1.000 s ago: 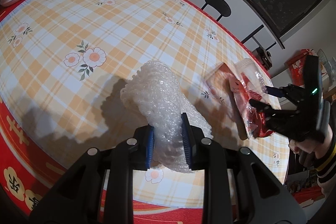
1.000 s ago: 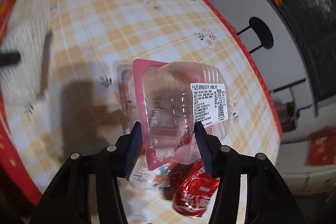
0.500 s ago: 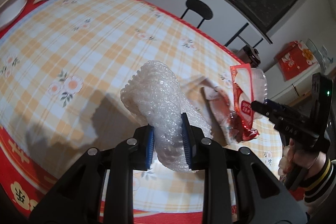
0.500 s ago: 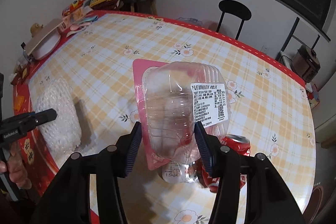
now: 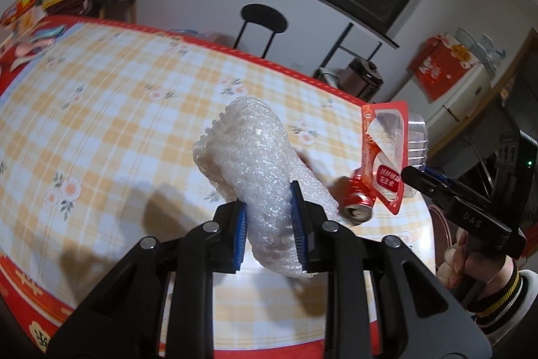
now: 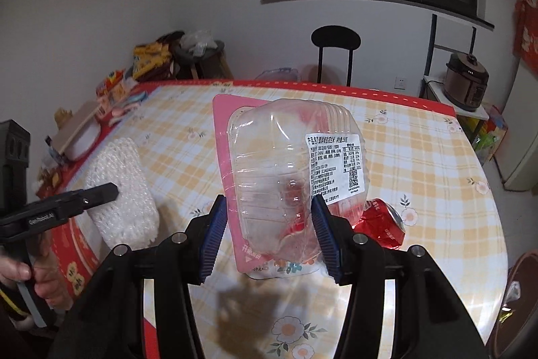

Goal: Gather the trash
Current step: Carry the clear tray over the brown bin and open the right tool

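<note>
- Checked orange-and-white tablecloth (image 5: 117,110) with flower prints and a red border, covering a table.
- Black stool (image 6: 335,37) behind the far edge; brown rice cooker (image 6: 468,79) on a side shelf to the right; snack packets (image 6: 148,61) piled at the far left corner.
- Crushed red can (image 6: 383,222) on the cloth, just beside and partly behind the right gripper's load.
- Left gripper (image 5: 269,224) clamped on a roll of white bubble wrap (image 5: 255,164), lifted clear of the cloth, roll sticking forward past the blue pads.
- Right gripper (image 6: 269,234) closed on a clear plastic clamshell tray (image 6: 285,170), raised above the table; pink backing card, white printed label with barcode text, red smears inside.
</note>
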